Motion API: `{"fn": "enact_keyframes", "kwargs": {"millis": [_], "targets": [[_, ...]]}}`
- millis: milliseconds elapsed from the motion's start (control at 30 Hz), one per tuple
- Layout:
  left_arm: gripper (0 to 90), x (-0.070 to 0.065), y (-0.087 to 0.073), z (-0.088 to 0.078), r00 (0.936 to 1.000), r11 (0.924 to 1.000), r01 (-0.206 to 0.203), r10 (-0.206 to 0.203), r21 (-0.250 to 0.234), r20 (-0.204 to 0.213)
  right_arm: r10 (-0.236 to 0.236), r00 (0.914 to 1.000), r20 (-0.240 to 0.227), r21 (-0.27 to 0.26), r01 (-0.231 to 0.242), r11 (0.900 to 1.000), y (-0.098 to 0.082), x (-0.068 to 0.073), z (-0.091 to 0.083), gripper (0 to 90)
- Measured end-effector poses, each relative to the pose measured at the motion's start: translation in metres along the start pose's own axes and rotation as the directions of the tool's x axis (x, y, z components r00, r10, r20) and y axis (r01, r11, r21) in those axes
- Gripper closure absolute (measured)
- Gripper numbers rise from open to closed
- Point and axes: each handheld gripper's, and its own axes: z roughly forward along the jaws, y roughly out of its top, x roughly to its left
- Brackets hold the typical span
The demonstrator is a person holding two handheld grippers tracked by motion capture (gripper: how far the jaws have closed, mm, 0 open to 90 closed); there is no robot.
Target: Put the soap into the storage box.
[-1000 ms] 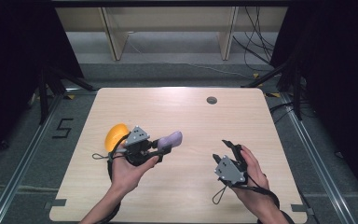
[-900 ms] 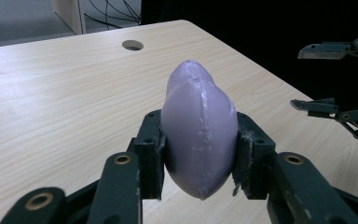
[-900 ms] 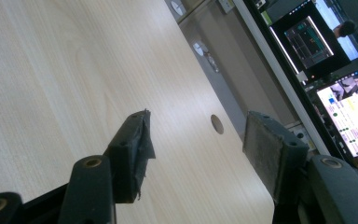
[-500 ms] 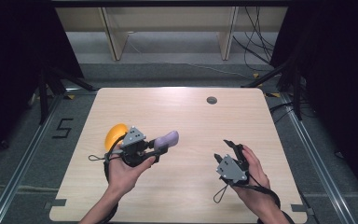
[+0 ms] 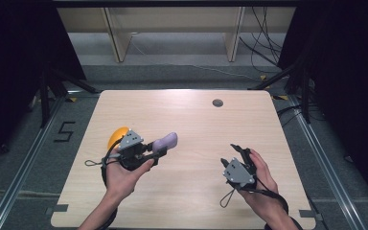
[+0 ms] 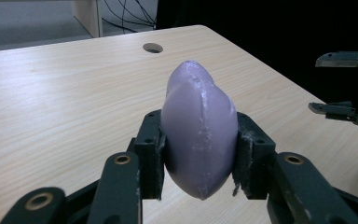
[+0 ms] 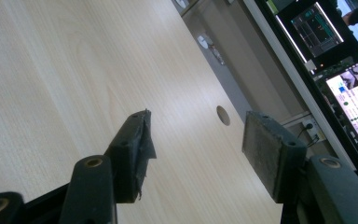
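Your left claw gripped smooth lilac egg-shaped soft lump across its middle, lifted over left half of pale wooden table, beside orange rounded object. Right claw stood open, empty. Grip looked centred; you did well avoiding harder squeeze.

I logged a pale lilac soft piece between black jaws | an orange-yellow rounded thing behind my left gripper | the desk was light wood with fine grain and a dark round hole | grey plates topped both grippers, the right gripper black too | floor grey.
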Motion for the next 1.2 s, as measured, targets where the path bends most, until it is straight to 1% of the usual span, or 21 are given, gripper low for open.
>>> {"fn": "enact_keyframes", "kwargs": {"millis": [33, 133, 167, 200, 267, 467, 500, 533, 600, 667, 700, 733, 767, 800, 833, 867, 967, 1067, 1100, 1167, 1200], "targets": [[58.8, 0.001, 0.0, -0.001, 1.0, 1.0, -0.002, 0.002, 0.0, -0.004, -0.008, 1.0, 0.005, 0.003, 0.008, 1.0, 0.0, -0.001, 0.0, 43.0], [58.8, 0.004, 0.0, -0.003, 0.9999, 1.0, -0.001, 0.001, -0.008, -0.015, 0.002, 1.0, -0.001, 0.001, -0.002, 1.0, 0.0, 0.0, 0.0, 43.1], [58.8, 0.005, 0.0, -0.004, 0.9997, 0.9999, 0.003, -0.004, -0.01, -0.022, 0.018, 0.9998, -0.002, 0.004, -0.018, 1.0, 0.0, 0.001, 0.0, 43.1], [58.8, 0.006, 0.0, -0.004, 0.9997, 1.0, -0.004, 0.003, -0.007, -0.026, 0.02, 0.9998, -0.002, 0.005, -0.02, 1.0, 0.0, 0.001, 0.0, 43.2], [58.8, 0.007, 0.0, -0.005, 0.9996, 1.0, 0.001, -0.001, -0.007, -0.03, 0.02, 0.9998, -0.002, 0.005, -0.02, 1.0, -0.001, 0.0, 0.0, 43.2], [58.7, 0.011, 0.0, -0.008, 0.9991, 1.0, -0.001, 0.001, -0.007, -0.044, 0.018, 0.9998, -0.001, 0.005, -0.018, 1.0, -0.001, 0.0, 0.0, 43.3], [58.8, 0.011, 0.0, -0.008, 0.9988, 0.9999, 0.006, -0.006, -0.01, -0.048, 0.021, 0.9998, -0.002, 0.006, -0.021, 1.0, -0.001, 0.0, 0.0, 43.3], [58.8, 0.013, 0.0, -0.008, 0.9991, 0.9999, -0.004, 0.003, -0.012, -0.042, 0.02, 0.9998, -0.002, 0.005, -0.02, 1.0, -0.001, 0.0, 0.0, 43.3], [58.7, 0.013, 0.0, -0.009, 0.9984, 0.9999, -0.002, 0.001, -0.011, -0.056, 0.019, 0.9998, -0.001, 0.006, -0.019, 1.0, -0.001, 0.0, 0.0, 43.3], [58.8, 0.014, 0.0, -0.009, 0.9982, 0.9999, -0.005, 0.004, -0.011, -0.06, 0.003, 1.0, -0.006, 0.005, -0.003, 1.0, -0.001, -0.001, 0.0, 43.3], [58.8, 0.014, 0.0, -0.009, 0.9981, 0.9999, 0.002, -0.003, -0.015, -0.062, 0.033, 0.9993, -0.018, 0.014, -0.033, 0.999, -0.002, 0.0, 0.0, 43.2], [58.8, 0.015, 0.0, -0.01, 0.9977, 0.9999, -0.006, 0.006, -0.012, -0.067, 0.03, 0.9994, -0.017, 0.015, -0.03, 0.999, -0.002, 0.0, 0.0, 43.3], [58.7, 0.015, 0.0, -0.01, 0.9974, 0.9999, -0.007, 0.006, -0.013, -0.072, 0.016, 0.9999, -0.002, 0.01, -0.016, 1.0, -0.002, -0.001, 0.0, 43.3], [58.8, 0.015, 0.0, -0.01, 0.9974, 0.9998, 0.004, -0.006, -0.019, -0.072, 0.002, 1.0, -0.001, 0.005, -0.002, 1.0, -0.002, -0.001, 0.0, 43.2], [58.8, 0.016, 0.0, -0.01, 0.9976, 0.9998, 0.0, -0.001, -0.018, -0.069, 0.011, 0.9999, -0.007, 0.005, -0.011, 1.0, -0.002, -0.001, 0.0, 43.2], [58.8, 0.017, -0.001, -0.011, 0.997, 0.9999, 0.0, -0.001, -0.014, -0.078, 0.015, 0.9999, -0.005, 0.005, -0.015, 1.0, -0.002, -0.001, 0.0, 43.3], [58.8, 0.019, -0.001, -0.012, 0.9964, 0.9999, -0.008, 0.007, -0.013, -0.084, 0.016, 0.9999, -0.005, 0.005, -0.016, 1.0, -0.002, -0.001, 0.0, 43.3], [58.8, 0.021, -0.002, -0.012, 0.9956, 0.9999, 0.007, -0.008, -0.014, -0.094, 0.019, 0.9998, -0.002, 0.006, -0.019, 1.0, -0.002, -0.001, 0.001, 43.3], [58.8, 0.022, -0.002, -0.013, 0.9956, 0.9999, -0.005, 0.004, -0.011, -0.093, 0.02, 0.9998, -0.002, 0.005, -0.02, 1.0, -0.002, -0.001, 0.001, 43.3], [58.8, 0.024, -0.002, -0.013, 0.9958, 0.9999, -0.006, 0.005, -0.016, -0.092, 0.021, 0.9998, -0.001, 0.006, -0.021, 1.0, -0.002, -0.001, 0.001, 43.2], [58.8, 0.024, -0.002, -0.014, 0.995, 0.9999, -0.003, 0.002, -0.014, -0.1, 0.021, 0.9998, -0.001, 0.005, -0.021, 1.0, -0.002, -0.001, 0.001, 43.2]]}}
